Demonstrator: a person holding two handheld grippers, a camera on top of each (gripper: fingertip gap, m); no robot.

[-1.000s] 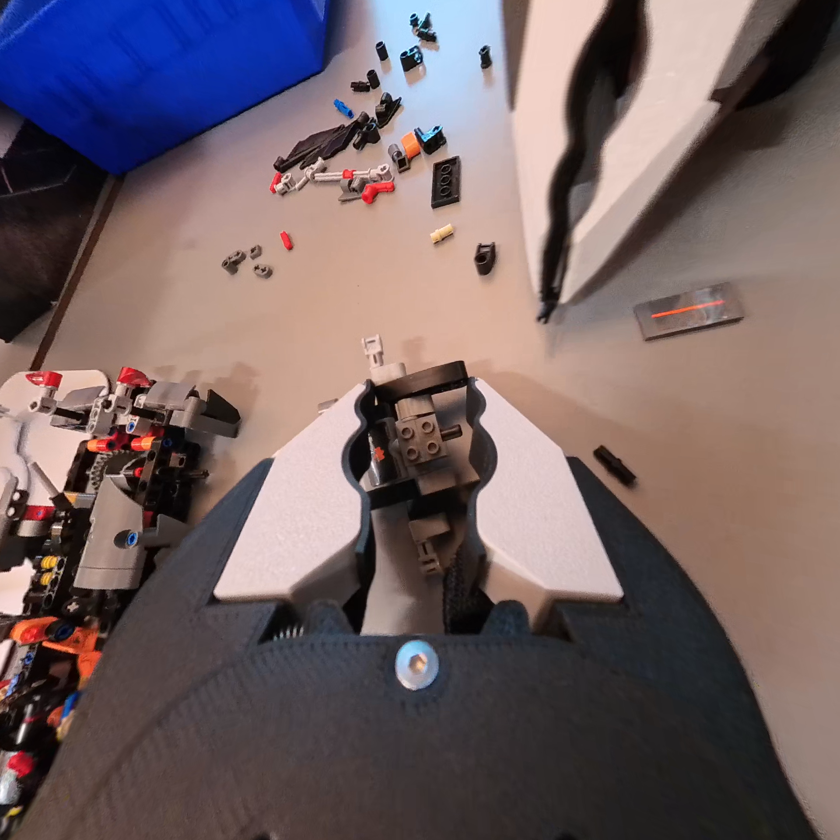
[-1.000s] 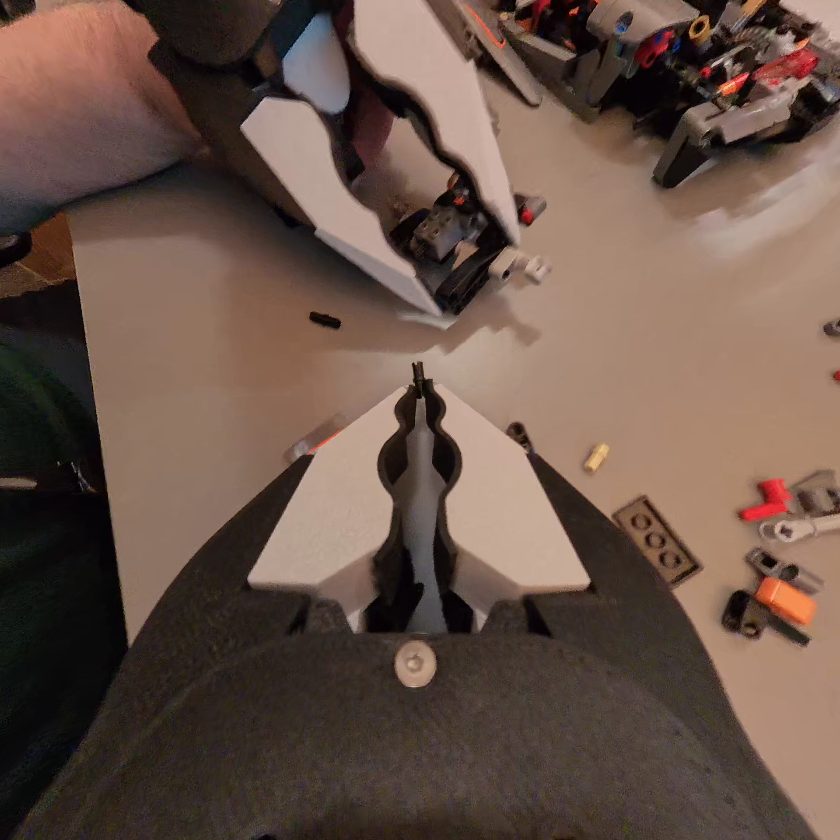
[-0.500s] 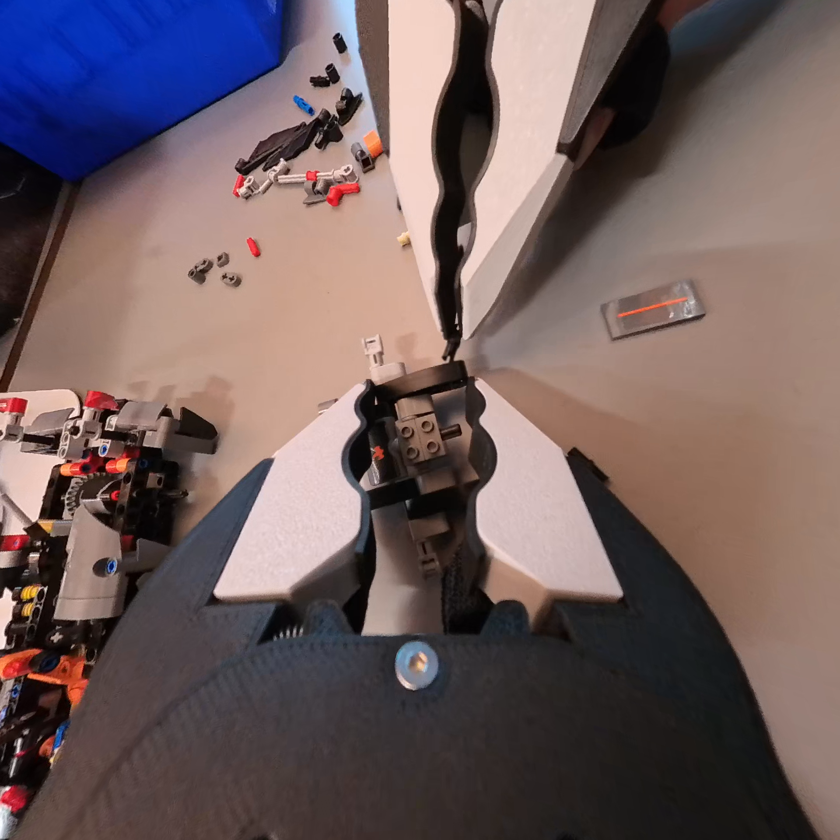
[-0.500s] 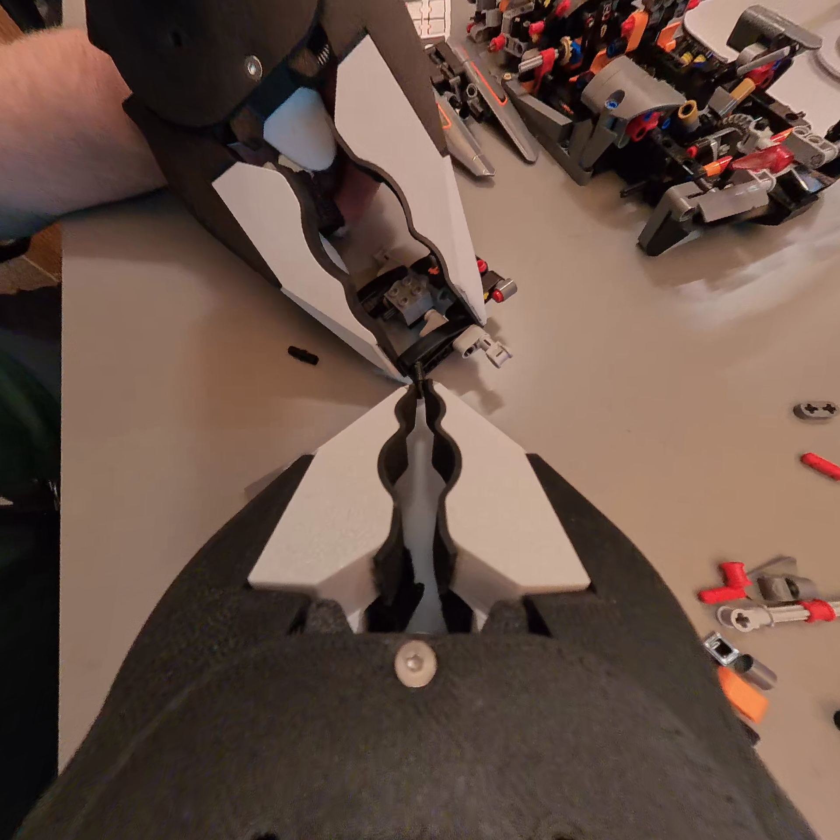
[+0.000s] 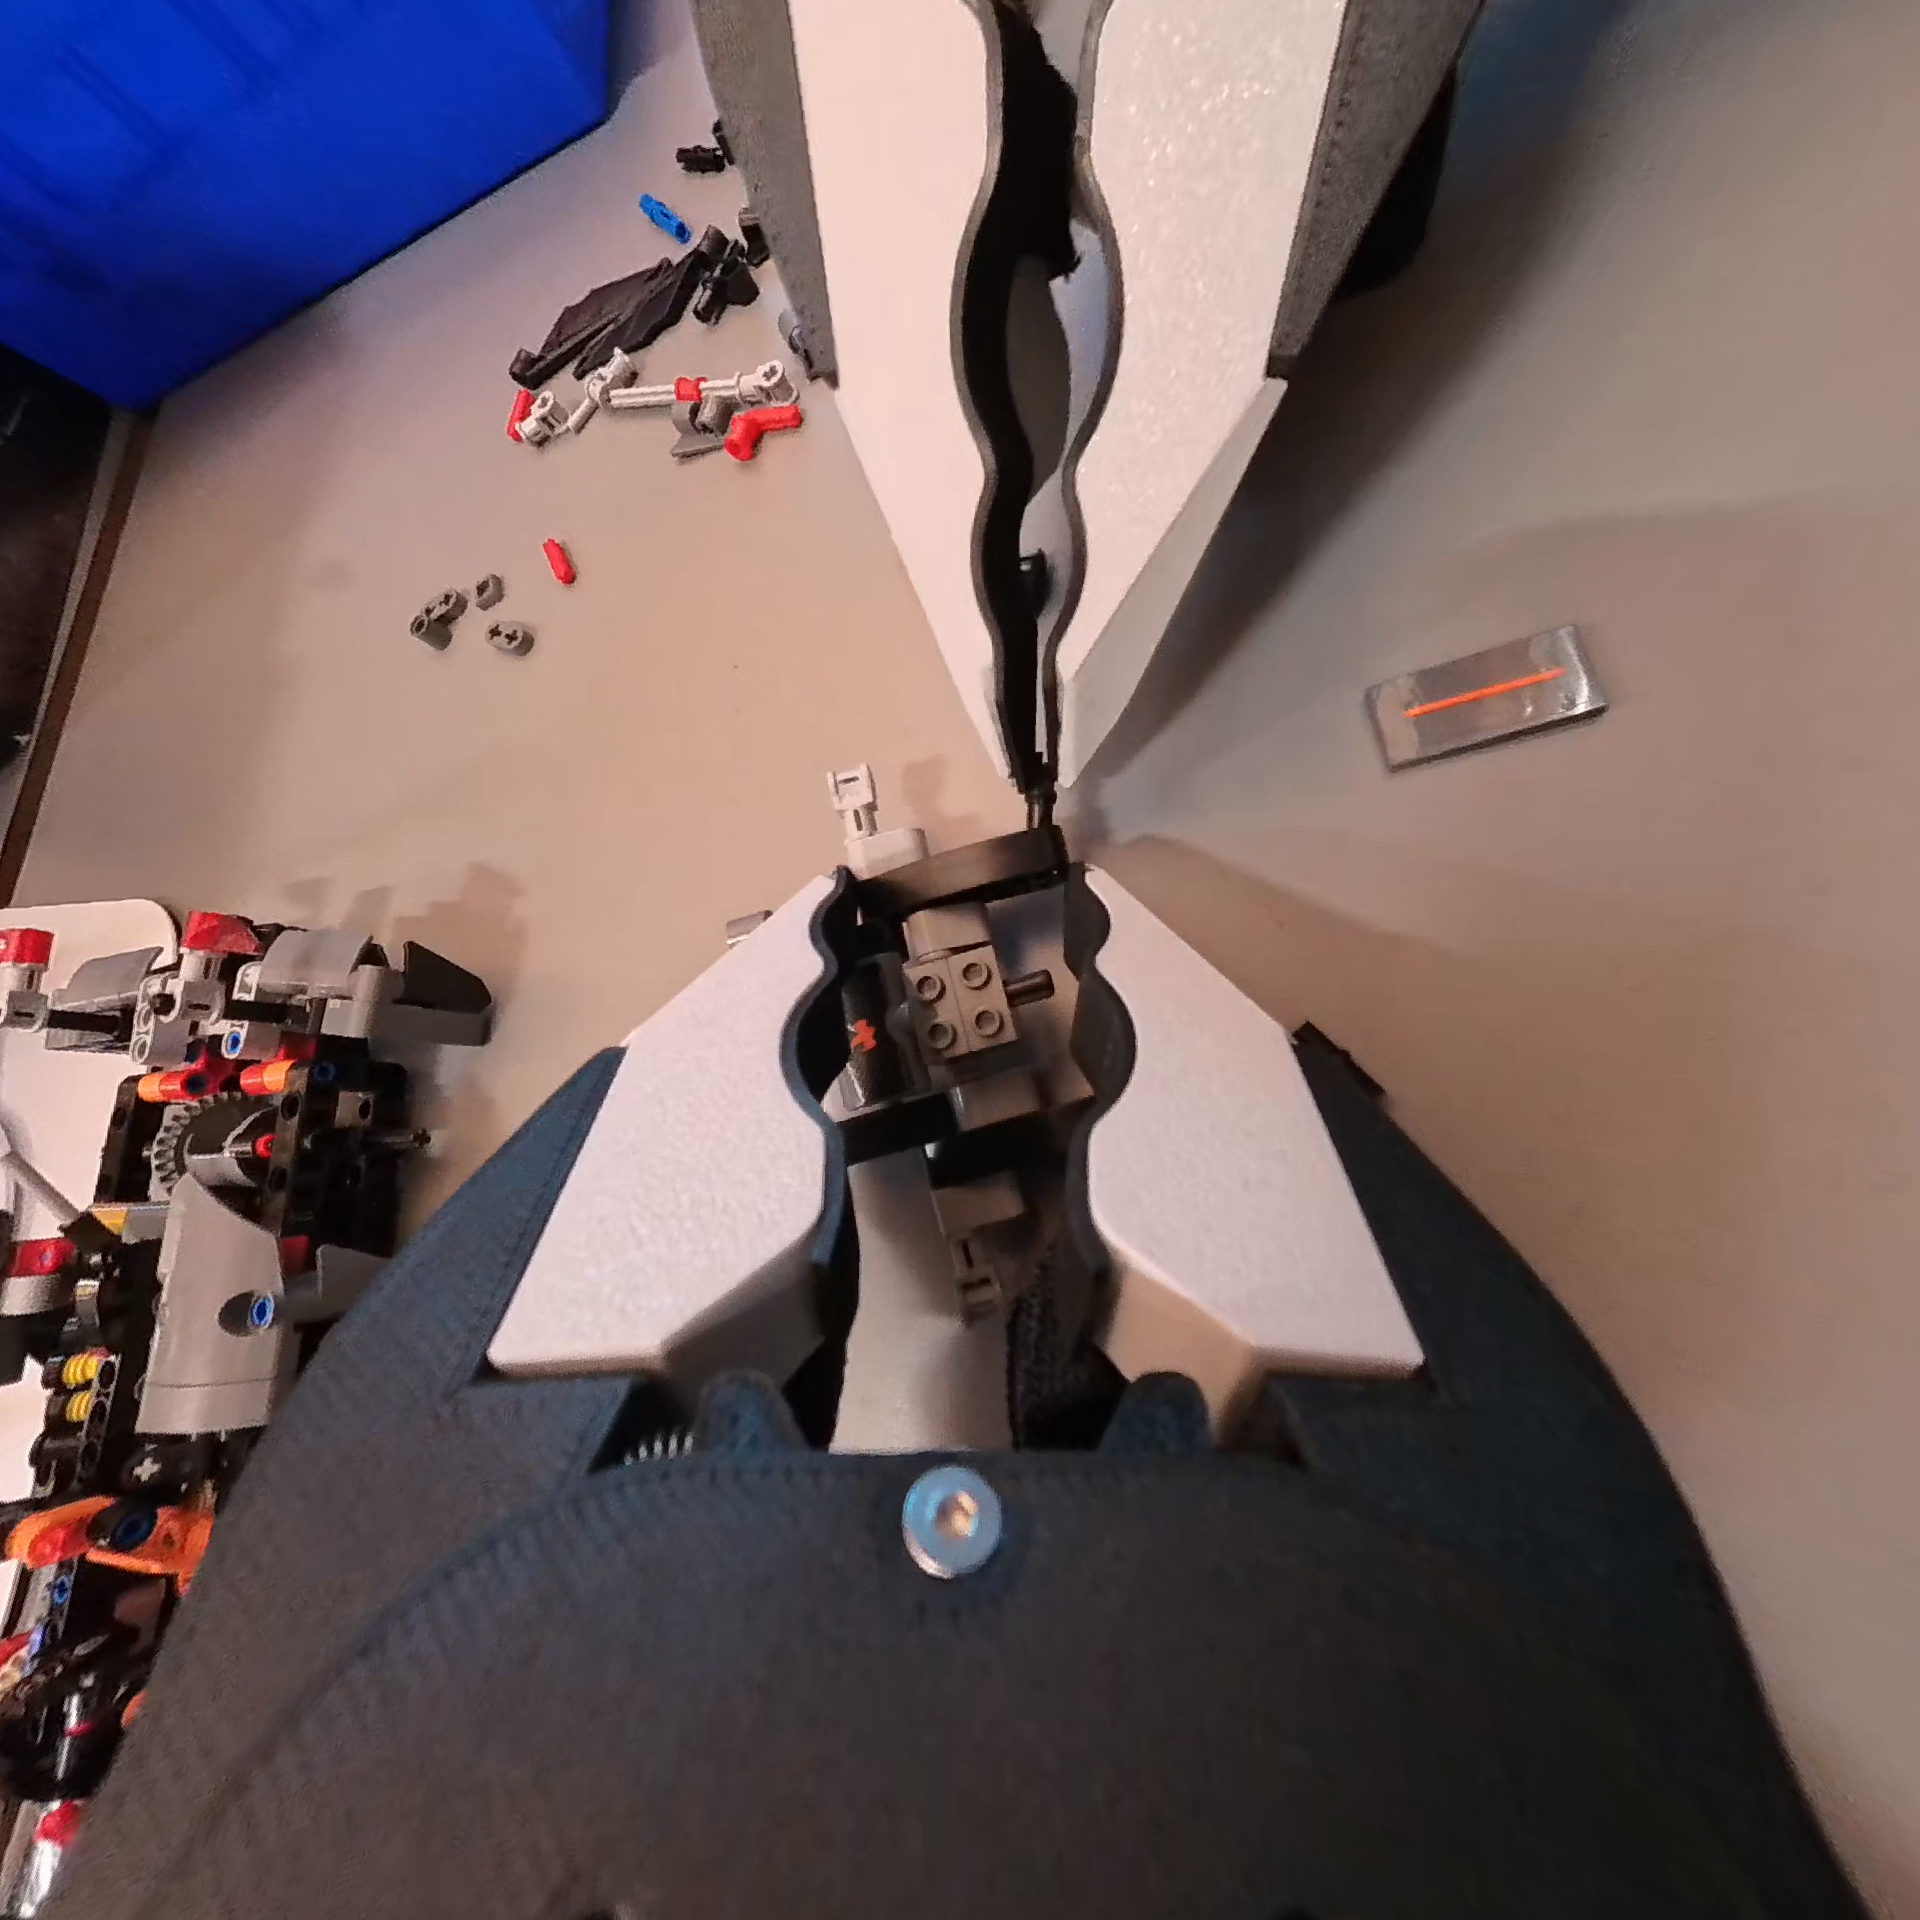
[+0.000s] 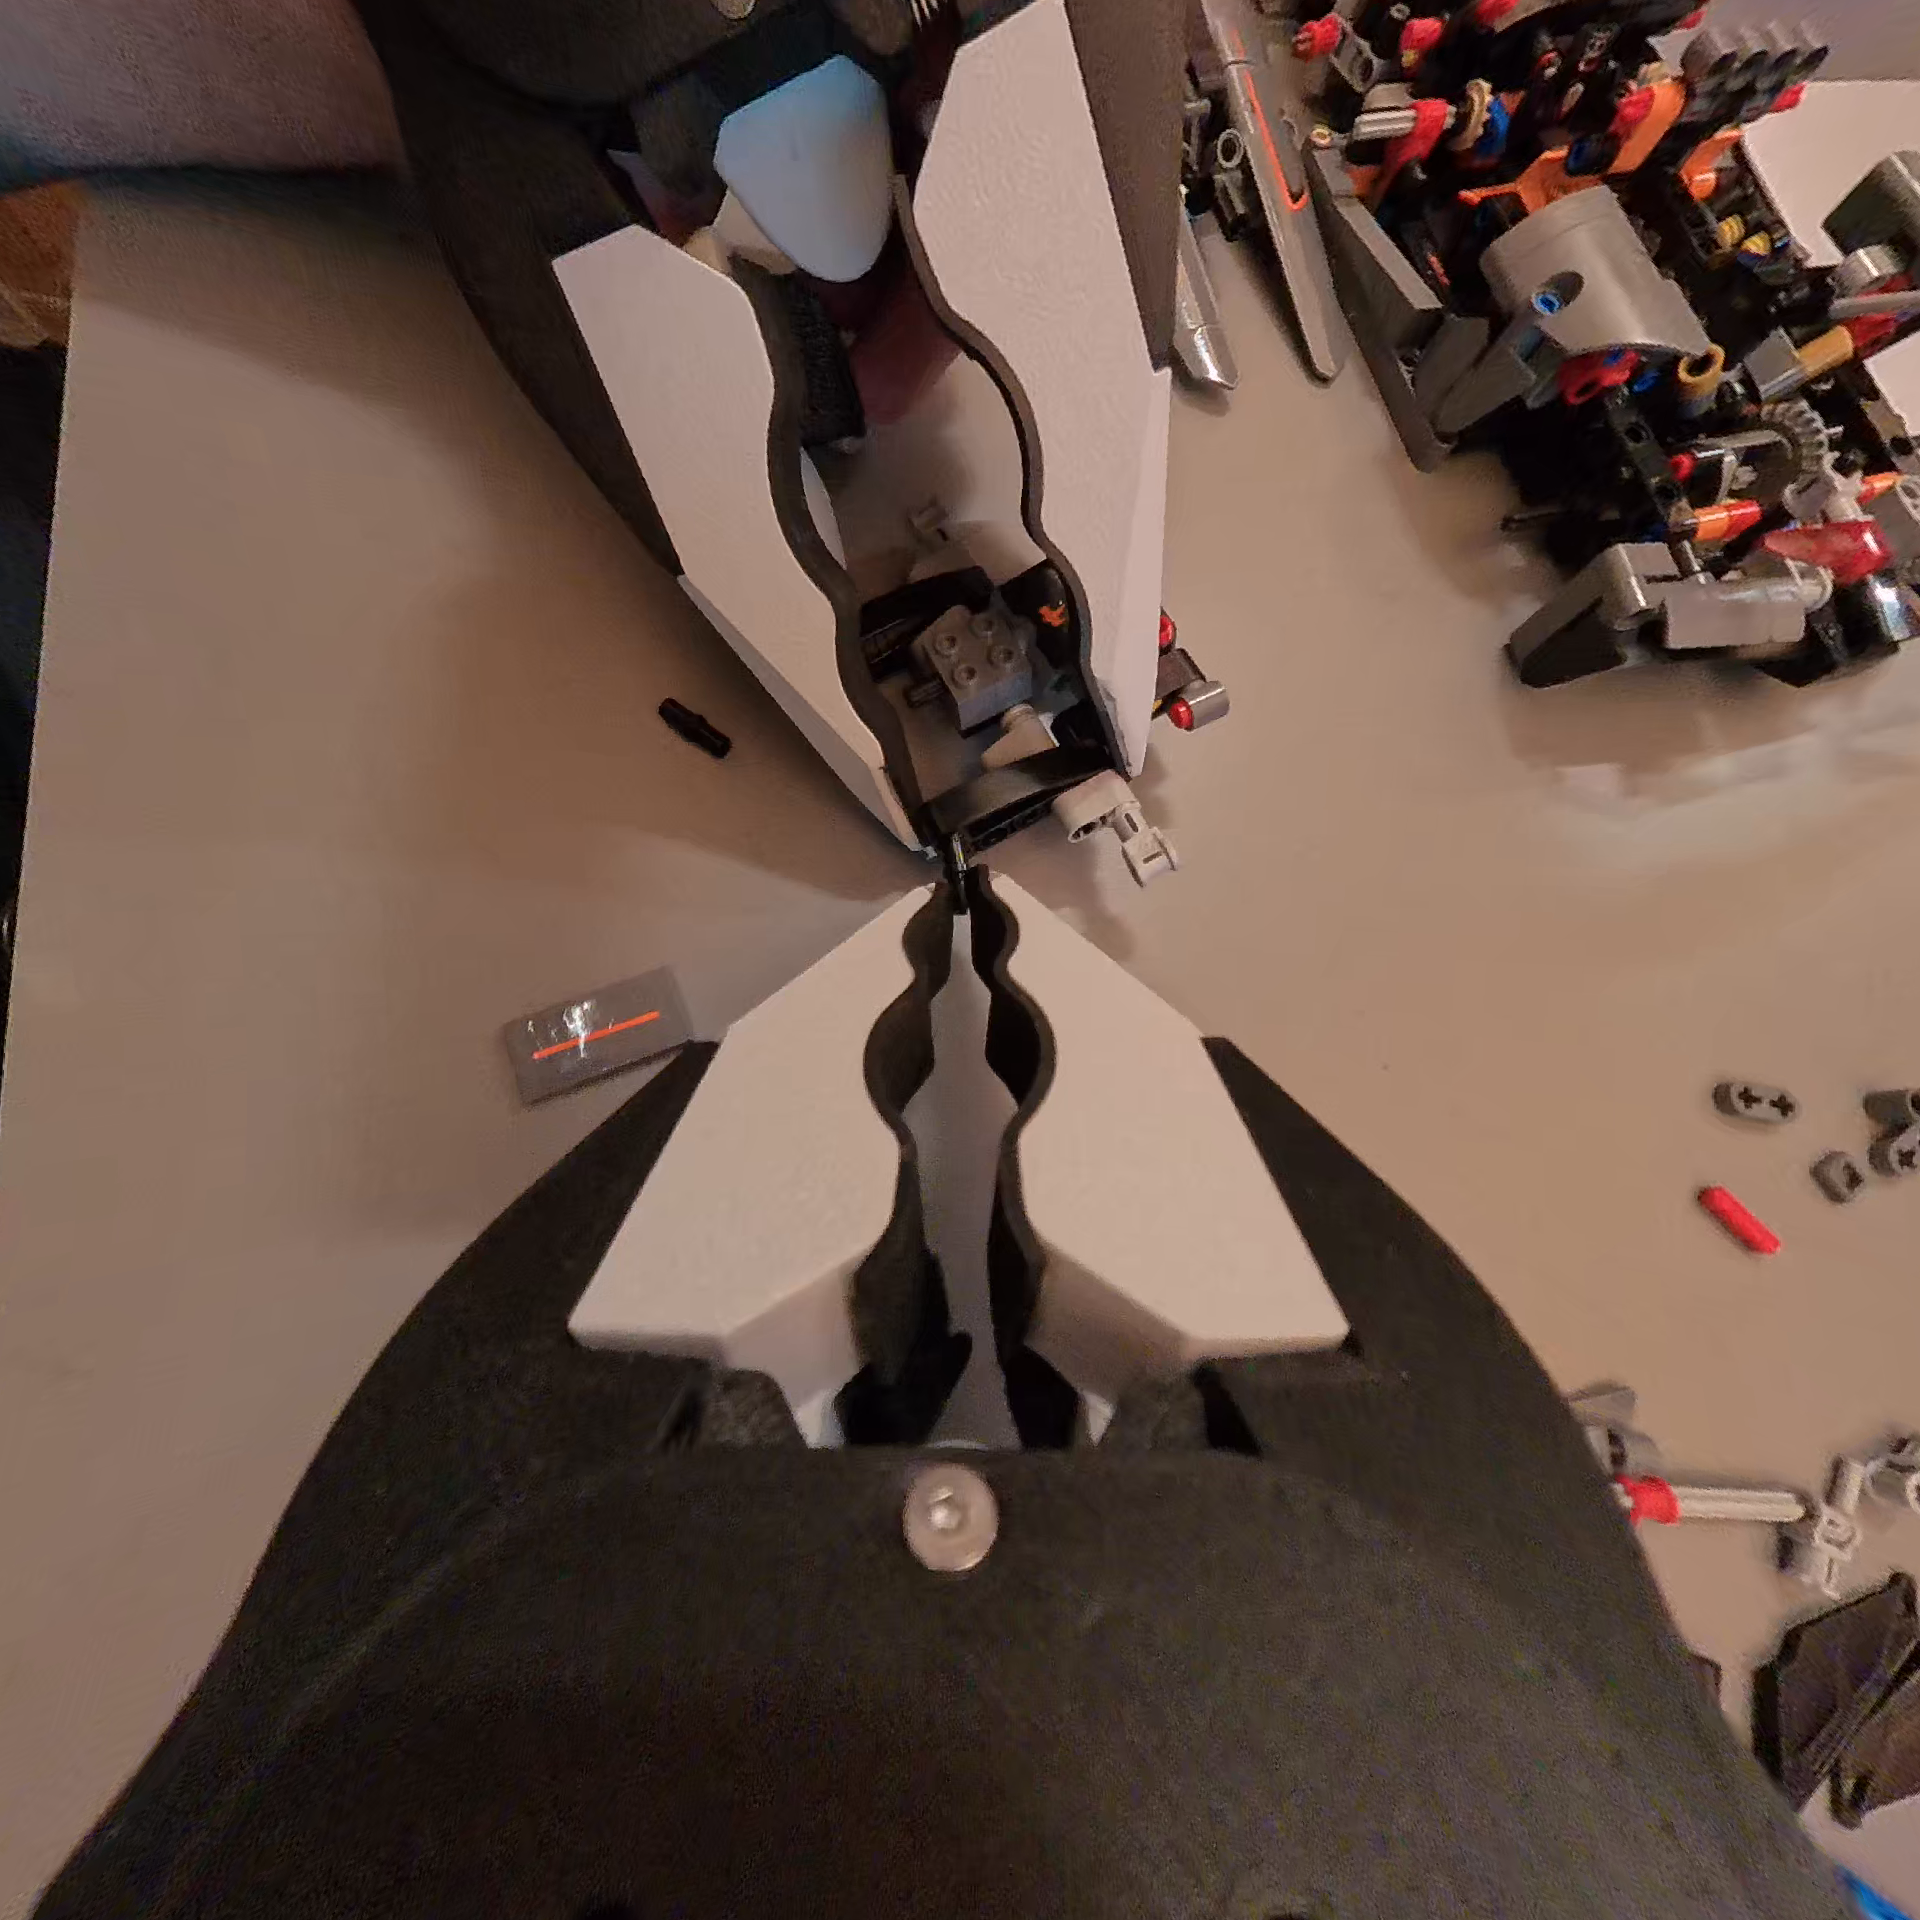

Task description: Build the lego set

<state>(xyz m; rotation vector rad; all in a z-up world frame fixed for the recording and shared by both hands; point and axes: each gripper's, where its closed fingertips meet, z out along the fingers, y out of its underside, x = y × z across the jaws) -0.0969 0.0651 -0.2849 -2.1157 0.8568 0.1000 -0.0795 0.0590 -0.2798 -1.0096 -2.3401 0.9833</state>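
In the left wrist view, your left gripper (image 5: 961, 997) is clamped on a small grey-and-black sub-assembly (image 5: 951, 1023), studs facing the camera, its black beam (image 5: 987, 868) crossing just past the fingertips and a pale connector (image 5: 868, 821) jutting forward. Directly ahead, the right gripper (image 5: 1029, 764) comes in tip to tip, pinching a small black pin (image 5: 1039, 795) that touches or nearly touches the beam's right end. Off to this gripper's left lies the large part-built model (image 5: 208, 1143); farther ahead on the left sit loose pieces (image 5: 655, 384) and a blue bin (image 5: 260, 156), and a grey tile with an orange line (image 5: 1486, 707) lies ahead to the right. In the right wrist view, your right gripper (image 6: 961, 894) is squeezed together on the black pin (image 6: 958, 878), whose tip meets the beam's end hole on the sub-assembly (image 6: 987, 675) held in the left gripper (image 6: 997, 769) straight ahead. A spare black pin (image 6: 694, 725) rests on the table ahead to the left. To seat the pin well, you likely need it in line with the hole, pressed straight in while the left grip stays firm; any tilt could make it skid off or twist the sub-assembly.
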